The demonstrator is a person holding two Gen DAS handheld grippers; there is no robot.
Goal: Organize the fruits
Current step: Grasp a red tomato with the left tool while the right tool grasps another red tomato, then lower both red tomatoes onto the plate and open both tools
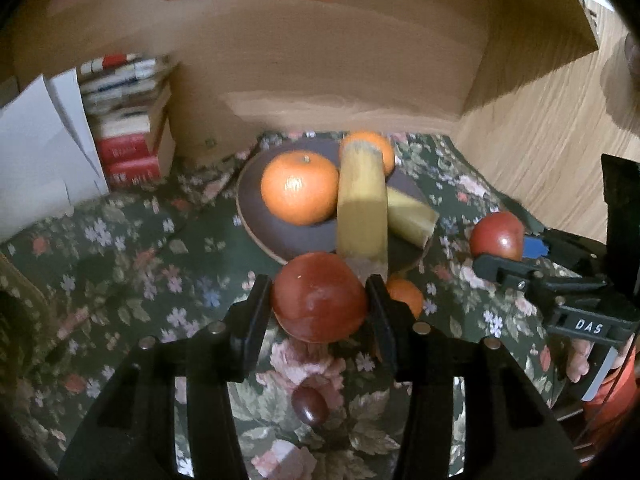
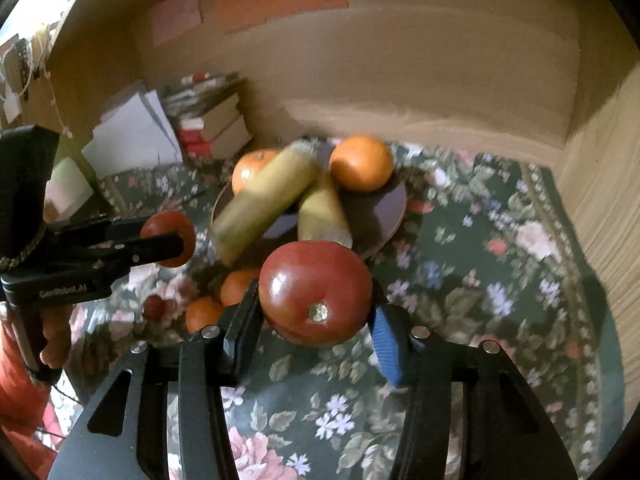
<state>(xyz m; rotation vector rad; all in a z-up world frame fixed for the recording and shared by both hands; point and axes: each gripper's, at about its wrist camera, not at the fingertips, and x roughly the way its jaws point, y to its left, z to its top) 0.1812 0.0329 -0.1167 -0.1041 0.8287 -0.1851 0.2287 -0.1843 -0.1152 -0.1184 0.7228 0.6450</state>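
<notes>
Each camera sits just behind its own gripper, looking forward and steeply down along the fingers at close range. The left gripper (image 1: 320, 300) view faces the brown plate (image 1: 256, 216) from the near left; the right gripper (image 2: 316, 312) view faces it from the near right. Both share the plate, the floral cloth (image 2: 460, 260) and each other's gripper at the side.

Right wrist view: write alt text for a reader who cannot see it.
The right gripper holds a red tomato above a floral cloth. Behind it, a dark plate carries two bananas and two oranges; at left, the left gripper holds another tomato.
</notes>
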